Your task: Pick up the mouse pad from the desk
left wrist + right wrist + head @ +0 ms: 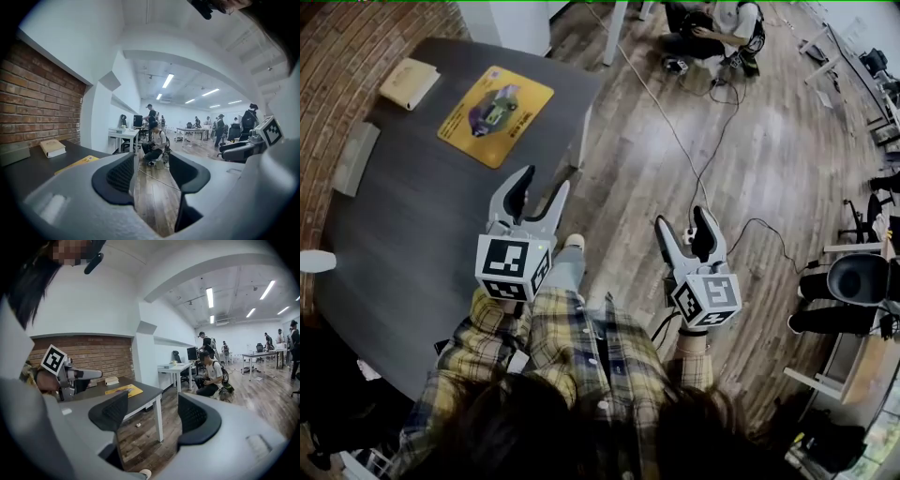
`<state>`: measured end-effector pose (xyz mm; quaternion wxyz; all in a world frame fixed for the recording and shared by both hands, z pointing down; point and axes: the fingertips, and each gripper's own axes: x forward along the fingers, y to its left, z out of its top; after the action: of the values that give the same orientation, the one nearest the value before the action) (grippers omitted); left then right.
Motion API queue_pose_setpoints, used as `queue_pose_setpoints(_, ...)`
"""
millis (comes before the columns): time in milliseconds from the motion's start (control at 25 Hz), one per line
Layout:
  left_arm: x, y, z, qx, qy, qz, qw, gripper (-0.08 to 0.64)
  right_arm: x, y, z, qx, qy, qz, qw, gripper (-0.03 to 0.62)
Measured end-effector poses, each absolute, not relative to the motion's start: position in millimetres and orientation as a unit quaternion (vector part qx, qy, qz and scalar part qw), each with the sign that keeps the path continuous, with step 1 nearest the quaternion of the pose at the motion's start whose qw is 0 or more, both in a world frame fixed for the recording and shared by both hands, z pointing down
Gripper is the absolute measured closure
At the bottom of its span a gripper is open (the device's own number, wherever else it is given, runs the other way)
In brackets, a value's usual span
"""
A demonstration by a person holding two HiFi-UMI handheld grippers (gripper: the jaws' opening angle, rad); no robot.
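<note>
Yellow plaid sleeves (483, 330); grey left claw (542, 183), right claw (682, 220); black ribbed pads (121, 176); black-white marker cubes (514, 267).

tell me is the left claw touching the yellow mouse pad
Apart. The head view shows a strip of bare desk between the open, empty left claw and the mouse pad.

The mouse pad (496, 115) lies flat on my dark worktop (412, 225) near its far edge, yellow with a printed picture, turned askew.
</note>
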<state>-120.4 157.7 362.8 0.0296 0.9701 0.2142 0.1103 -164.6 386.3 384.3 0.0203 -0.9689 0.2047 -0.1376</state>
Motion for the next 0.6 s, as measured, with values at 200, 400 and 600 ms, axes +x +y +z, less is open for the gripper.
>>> queue_pose_setpoints(200, -67.7, 145.9, 364.0, 0.971, 0.209, 0.112, 0.041, 0.3, -111.2, 370.1, 379.7, -0.966, 0.217, -0.139, 0.018, 0.273)
queue_pose_setpoints(400, -27.5, 121.2, 365.9, 0.976, 0.18, 0.111, 0.047, 0.284, -59.0, 344.6, 380.3, -0.958, 0.248, -0.143, 0.012, 0.267)
queue_pose_setpoints(600, -0.2, 78.7, 370.1, 0.982, 0.142, 0.107, 0.056, 0.275, -14.9, 304.2, 383.4, -0.947, 0.285, -0.146, 0.007, 0.259)
